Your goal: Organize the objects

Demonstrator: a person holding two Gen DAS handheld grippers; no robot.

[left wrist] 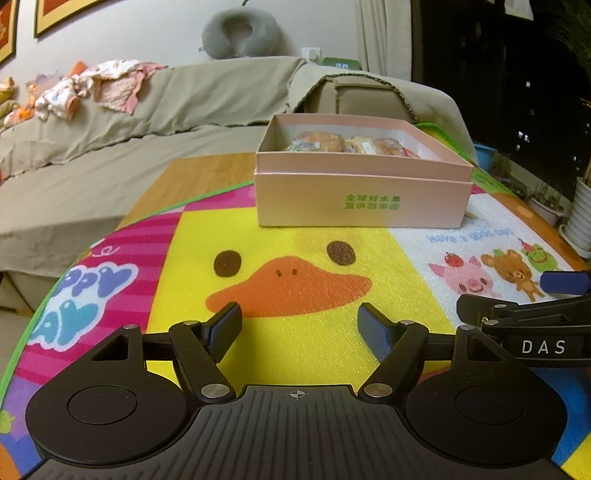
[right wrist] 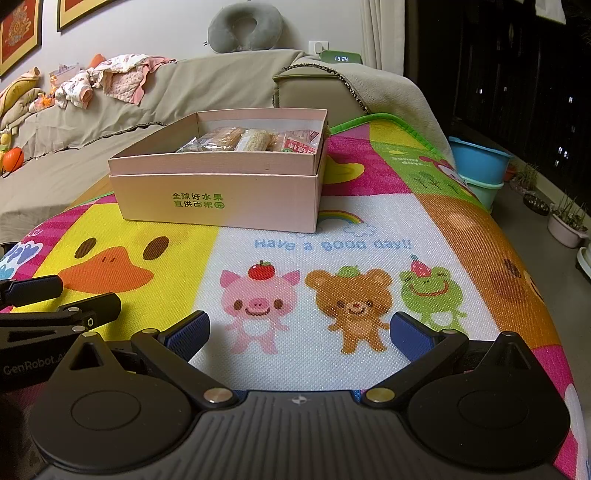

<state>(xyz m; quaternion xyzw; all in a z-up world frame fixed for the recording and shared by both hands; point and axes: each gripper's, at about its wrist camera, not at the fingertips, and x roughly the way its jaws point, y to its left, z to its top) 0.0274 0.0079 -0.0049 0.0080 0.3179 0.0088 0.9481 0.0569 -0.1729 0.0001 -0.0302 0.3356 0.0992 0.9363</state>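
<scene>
A pink cardboard box point(left wrist: 364, 197) with green print stands open on the cartoon mat, ahead of both grippers; it also shows in the right wrist view point(right wrist: 218, 201). Several wrapped snack packets point(left wrist: 347, 144) lie inside it, also seen in the right wrist view point(right wrist: 251, 142). My left gripper point(left wrist: 300, 326) is open and empty, low over the yellow duck print. My right gripper point(right wrist: 300, 332) is open and empty over the pig and bear prints. Each gripper shows at the edge of the other's view, the right one point(left wrist: 524, 314) and the left one point(right wrist: 55, 306).
The colourful mat point(right wrist: 369, 229) covers a wooden table point(left wrist: 207, 173). A beige-covered sofa point(left wrist: 110, 147) with baby clothes point(left wrist: 92, 90) stands behind. A grey neck pillow point(right wrist: 245, 27), a green clock point(right wrist: 340, 58), blue tubs point(right wrist: 478, 166) and plant pots point(right wrist: 567, 225) are at the back and right.
</scene>
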